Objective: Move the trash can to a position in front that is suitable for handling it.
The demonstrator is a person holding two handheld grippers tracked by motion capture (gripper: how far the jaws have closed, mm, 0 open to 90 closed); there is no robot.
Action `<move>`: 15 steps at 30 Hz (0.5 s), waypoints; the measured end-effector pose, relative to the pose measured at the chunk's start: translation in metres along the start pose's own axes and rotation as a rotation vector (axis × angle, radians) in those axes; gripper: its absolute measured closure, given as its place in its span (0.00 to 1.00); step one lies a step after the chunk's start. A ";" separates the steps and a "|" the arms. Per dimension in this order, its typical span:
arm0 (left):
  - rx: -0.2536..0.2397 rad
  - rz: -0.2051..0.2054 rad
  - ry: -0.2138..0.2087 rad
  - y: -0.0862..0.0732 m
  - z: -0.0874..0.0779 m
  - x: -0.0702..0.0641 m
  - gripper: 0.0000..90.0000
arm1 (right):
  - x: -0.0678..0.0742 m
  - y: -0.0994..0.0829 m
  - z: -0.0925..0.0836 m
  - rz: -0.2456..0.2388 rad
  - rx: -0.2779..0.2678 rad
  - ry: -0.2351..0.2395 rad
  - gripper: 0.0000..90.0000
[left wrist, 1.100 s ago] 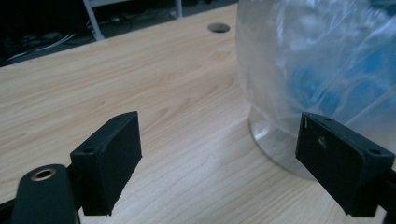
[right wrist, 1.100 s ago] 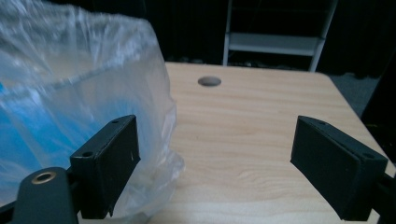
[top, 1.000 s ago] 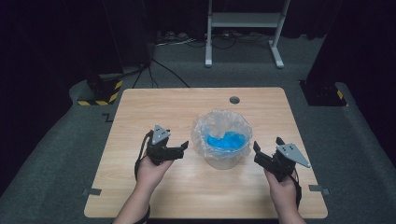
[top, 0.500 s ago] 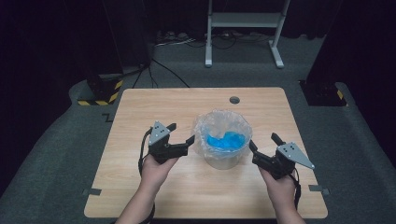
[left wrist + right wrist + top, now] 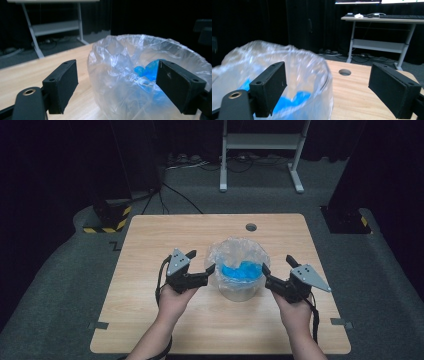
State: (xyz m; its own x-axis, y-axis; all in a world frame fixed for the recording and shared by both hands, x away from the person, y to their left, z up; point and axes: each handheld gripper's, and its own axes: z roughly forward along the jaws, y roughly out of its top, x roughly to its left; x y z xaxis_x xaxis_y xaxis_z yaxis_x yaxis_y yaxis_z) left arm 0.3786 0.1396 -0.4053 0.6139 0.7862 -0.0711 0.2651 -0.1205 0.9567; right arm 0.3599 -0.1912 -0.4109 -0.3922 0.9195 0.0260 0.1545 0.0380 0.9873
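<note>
**Both grippers close in on bag-lined container**

Since a second ago, both hand-held grippers have edged inward and upward toward the clear container [image 5: 241, 270], which stands near the middle of the wooden table [image 5: 150, 235], slightly toward the person's side. A crinkled transparent plastic bag [image 5: 120, 65] lines the container and puffs out over its rim; something bright blue [image 5: 242, 271] lies inside it. The left gripper [image 5: 201, 265] sits just left of the container, its jaws spread wide after closing slightly in the last moments; in the left gripper view the bag's near-left bulge stands between the two black pads [image 5: 62, 86], neither pressing it. The right gripper [image 5: 276, 270] sits just right of the container, jaws likewise apart and grasping nothing; in the right gripper view the bag rim runs behind its left pad [image 5: 270, 87]. A round hole [image 5: 251, 227] marks the table's far edge. Beyond it, on the grey floor, stand a white metal stand [image 5: 260, 150] and loose cables [image 5: 165, 195].
</note>
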 end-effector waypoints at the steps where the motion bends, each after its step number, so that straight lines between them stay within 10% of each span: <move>1: 0.000 0.000 0.000 0.000 0.000 0.000 0.21 | 0.000 0.000 0.000 0.000 0.000 0.000 0.16; 8: 0.028 -0.038 -0.007 -0.003 0.017 0.001 0.35 | -0.002 -0.002 0.011 0.064 0.013 -0.001 0.28; 15: 0.020 -0.125 -0.040 -0.005 0.019 0.009 0.42 | 0.005 -0.004 0.013 0.025 0.063 0.022 0.35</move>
State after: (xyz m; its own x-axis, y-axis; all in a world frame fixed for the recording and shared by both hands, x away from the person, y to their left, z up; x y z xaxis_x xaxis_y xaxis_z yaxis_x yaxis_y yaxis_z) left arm 0.3967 0.1361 -0.4162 0.6040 0.7712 -0.2011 0.3557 -0.0350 0.9339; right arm 0.3690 -0.1812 -0.4172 -0.4076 0.9116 0.0544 0.2210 0.0407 0.9744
